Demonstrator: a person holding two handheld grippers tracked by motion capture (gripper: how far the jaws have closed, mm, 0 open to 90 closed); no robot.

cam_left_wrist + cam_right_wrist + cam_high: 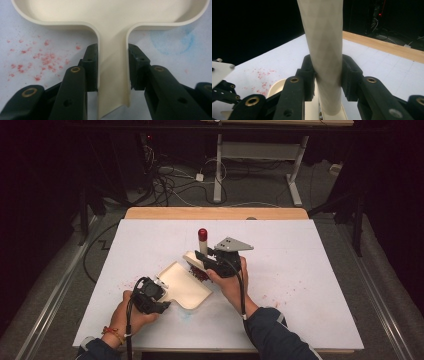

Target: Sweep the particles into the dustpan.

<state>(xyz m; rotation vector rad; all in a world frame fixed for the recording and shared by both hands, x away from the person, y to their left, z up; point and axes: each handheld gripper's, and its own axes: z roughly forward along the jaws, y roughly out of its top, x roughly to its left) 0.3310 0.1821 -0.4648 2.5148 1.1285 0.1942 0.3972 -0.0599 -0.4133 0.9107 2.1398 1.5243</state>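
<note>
The left claw [113, 72] gripped the handle of a cream dustpan [110, 15], whose tray lay flat on the desk [300, 285] just ahead of it. The right claw [327, 75] clamped a brush [323, 50] by its upright pale handle, bristles at the pan's far edge among red crumbs [42, 60].

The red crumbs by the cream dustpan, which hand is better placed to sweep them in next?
Right. The right gripper is shut on the cream brush handle with its red bristles at the cream plastic dustpan lip. The left gripper clamps the pan's handle.
</note>
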